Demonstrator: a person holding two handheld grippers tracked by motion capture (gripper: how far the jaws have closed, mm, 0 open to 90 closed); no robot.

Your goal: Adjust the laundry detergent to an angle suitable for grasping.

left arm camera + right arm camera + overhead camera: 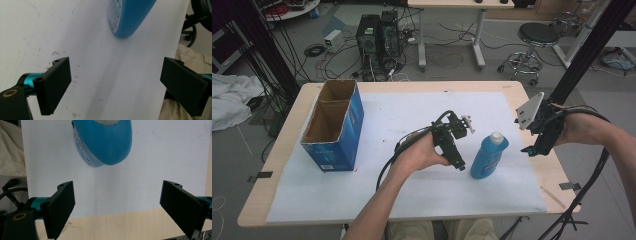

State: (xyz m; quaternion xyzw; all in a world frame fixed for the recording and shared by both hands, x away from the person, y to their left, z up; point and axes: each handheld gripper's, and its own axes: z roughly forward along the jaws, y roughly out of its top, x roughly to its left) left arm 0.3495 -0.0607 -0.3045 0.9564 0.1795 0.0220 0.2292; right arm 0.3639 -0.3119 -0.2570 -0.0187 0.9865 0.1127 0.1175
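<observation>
The blue bottle (pixel 488 157) stands upright on the white sheet (pixel 362 190), right of the frame centre in the high view, with its pale cap (pixel 496 136) on top. Its blue body also appears at the top centre of the left gripper view (pixel 130 17) and at the top centre of the right gripper view (pixel 105 142).

The left gripper (pixel 460 165) sits just left of the bottle in the high view, near its base and not touching it. The left hand (pixel 422 152) holds it at the frame centre. In the left gripper view, the 2 black jaws stand spread wide at the lower left and lower right, with bare sheet between them.

The right gripper (pixel 532 149) is at the right of the high view, over the table edge (pixel 542 160), apart from the bottle. The right hand (pixel 579 129) holds it. In the right gripper view, its 2 jaws are likewise spread wide, with nothing between them; the bottle lies beyond them.

An open blue cardboard box (pixel 334 125) stands at the left of the high view, well apart from both grippers.
</observation>
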